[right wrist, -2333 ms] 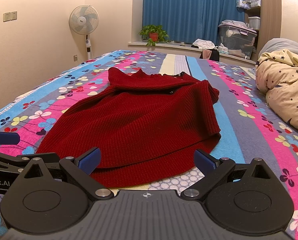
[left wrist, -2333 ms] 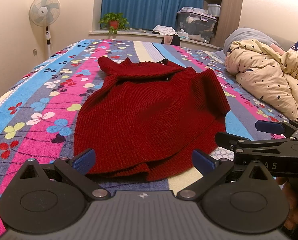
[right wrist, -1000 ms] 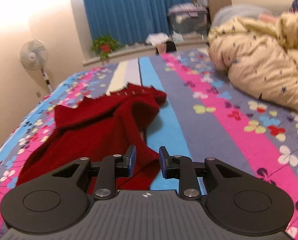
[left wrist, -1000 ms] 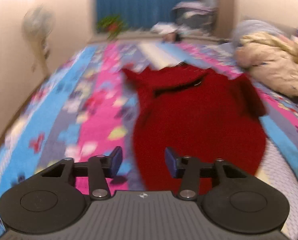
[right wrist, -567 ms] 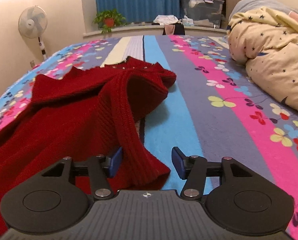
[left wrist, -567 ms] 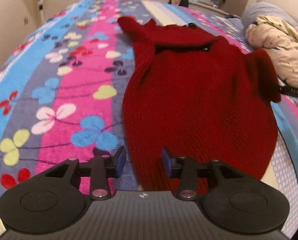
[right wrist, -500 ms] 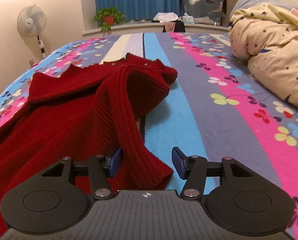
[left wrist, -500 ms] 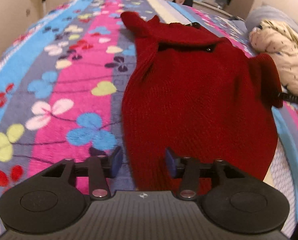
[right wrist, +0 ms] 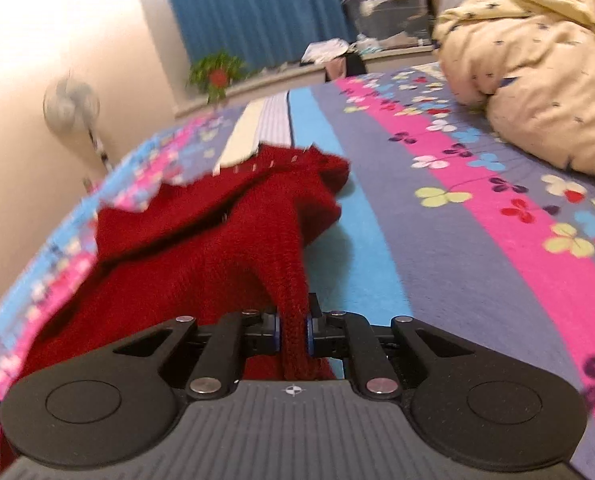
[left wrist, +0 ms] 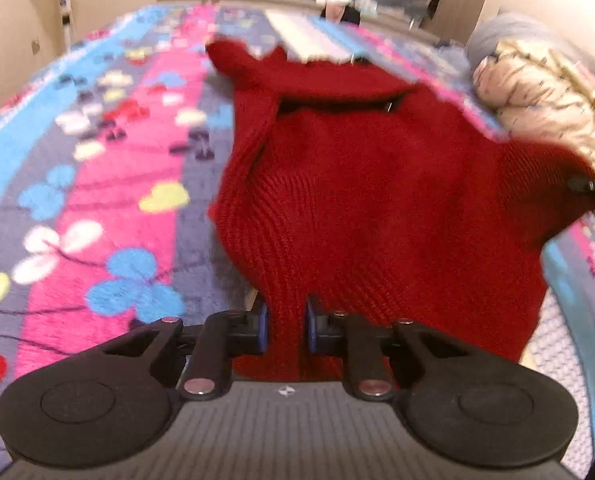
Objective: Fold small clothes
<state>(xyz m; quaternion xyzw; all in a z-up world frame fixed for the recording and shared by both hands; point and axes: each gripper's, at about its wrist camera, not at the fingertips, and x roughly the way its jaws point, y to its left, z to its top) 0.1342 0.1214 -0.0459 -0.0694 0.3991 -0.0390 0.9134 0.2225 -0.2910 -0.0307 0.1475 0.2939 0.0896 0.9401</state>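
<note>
The dark red knitted sweater (left wrist: 377, 200) lies spread across the middle of the bed (left wrist: 97, 184), on a fleecy cover striped in blue, pink and grey with clover-like flowers. Both tools have hold of it. The left gripper (left wrist: 286, 328) has its jaws clenched on a bunched fold at the near edge of the knit, the cloth rising in a ridge from between the blue pads. The right gripper (right wrist: 293, 330) has its jaws clamped on a narrow ribbed strip at the sweater's right side, and that strip runs taut up and away from the pads toward the collar end (right wrist: 297, 168). From the left wrist view, a corner of the garment (left wrist: 557, 176) is pulled out to the right and lifted off the cover, with a dark bit of the other tool just at its tip. Close on the right side of the bed sits a heaped cream duvet (right wrist: 537, 80) printed with small dark stars, near the sweater but not touching it. Beyond the foot of the bed a low ledge carries a potted plant (right wrist: 215, 72) in front of blue curtains (right wrist: 265, 8), with a clear storage box (right wrist: 389, 8) and loose bundles farther right. A standing fan (right wrist: 71, 108) stands by the left wall, blurred.
</note>
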